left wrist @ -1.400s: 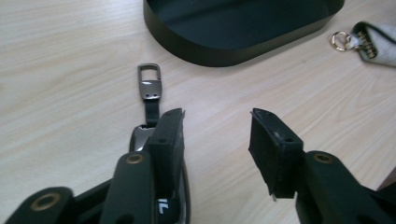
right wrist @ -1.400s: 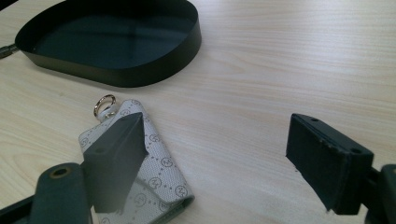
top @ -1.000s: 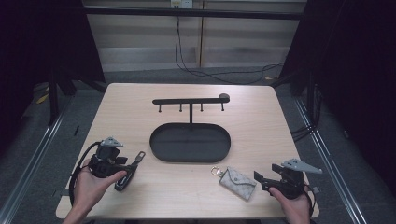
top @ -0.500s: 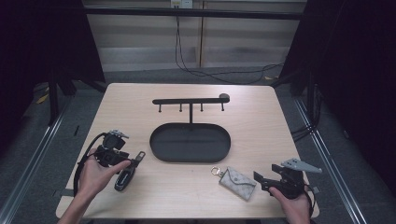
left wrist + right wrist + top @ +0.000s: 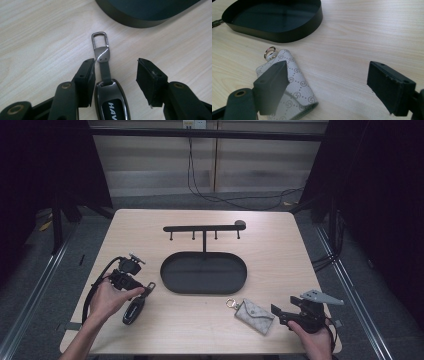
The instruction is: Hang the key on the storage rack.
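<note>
The left gripper [image 5: 115,75] stood wide open, straddling the car key fob [image 5: 112,100], and that straddle was the relation any coming grasp would turn on. In the left gripper view the fob's long axis ran from 6 o'clock up to 12 o'clock, straight along the gripper's own line, with its strap and metal clip [image 5: 100,41] reaching past the fingertips toward the dark tray [image 5: 140,17] at 1 o'clock. The fob sat nearer the jaw on that view's left than the other, nearly touching it, so a closing would probably nudge it sideways before pinching.

In the high view the fob [image 5: 134,309] lay on the counter [image 5: 150,235] at about 8 o'clock from the oval tray [image 5: 204,272], its axis slanting toward 1 o'clock, under the left gripper [image 5: 142,292].

The right gripper [image 5: 337,82] was also wide open and held nothing. The patterned grey key pouch [image 5: 294,87] lay at its 9 o'clock, partly beneath the jaw on that side, its ring [image 5: 270,52] pointing to the tray. In the high view the pouch [image 5: 256,313] was just beside the right gripper [image 5: 280,312], at the tray's 5 o'clock. The hook rack [image 5: 202,227] stood above the tray's far edge.
</note>
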The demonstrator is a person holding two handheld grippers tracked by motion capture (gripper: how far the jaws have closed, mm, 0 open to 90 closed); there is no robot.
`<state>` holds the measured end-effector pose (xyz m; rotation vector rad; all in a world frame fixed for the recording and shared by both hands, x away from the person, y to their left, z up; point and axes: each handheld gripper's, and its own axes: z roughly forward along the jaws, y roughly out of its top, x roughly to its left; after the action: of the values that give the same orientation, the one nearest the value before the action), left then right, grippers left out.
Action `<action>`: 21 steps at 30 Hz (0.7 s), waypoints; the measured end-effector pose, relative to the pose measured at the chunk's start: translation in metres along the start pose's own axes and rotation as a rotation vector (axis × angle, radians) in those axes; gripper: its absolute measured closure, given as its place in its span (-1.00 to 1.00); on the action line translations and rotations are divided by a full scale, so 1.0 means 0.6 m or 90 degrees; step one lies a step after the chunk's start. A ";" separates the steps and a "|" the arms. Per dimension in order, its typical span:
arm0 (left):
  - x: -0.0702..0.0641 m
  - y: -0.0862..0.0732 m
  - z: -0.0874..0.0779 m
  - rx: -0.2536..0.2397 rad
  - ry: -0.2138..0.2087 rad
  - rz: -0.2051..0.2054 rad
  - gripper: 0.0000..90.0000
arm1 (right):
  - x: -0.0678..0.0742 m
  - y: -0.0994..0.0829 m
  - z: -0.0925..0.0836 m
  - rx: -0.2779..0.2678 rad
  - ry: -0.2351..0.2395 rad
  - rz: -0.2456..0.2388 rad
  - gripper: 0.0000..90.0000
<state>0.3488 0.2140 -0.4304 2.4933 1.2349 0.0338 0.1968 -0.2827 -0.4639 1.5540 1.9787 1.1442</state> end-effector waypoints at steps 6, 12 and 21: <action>0.015 0.011 0.012 0.016 -0.002 -0.021 0.09 | 0.001 0.000 0.002 0.006 0.000 -0.004 -0.63; 0.017 0.021 0.019 0.031 -0.004 -0.018 0.16 | 0.001 0.000 0.003 0.008 -0.003 -0.003 -0.63; 0.021 0.034 0.039 0.080 -0.005 0.004 0.23 | 0.002 -0.001 0.002 0.007 -0.001 -0.003 -0.62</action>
<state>0.3763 0.2057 -0.4473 2.6010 1.2609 -0.0540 0.1972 -0.2814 -0.4649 1.5540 1.9909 1.1308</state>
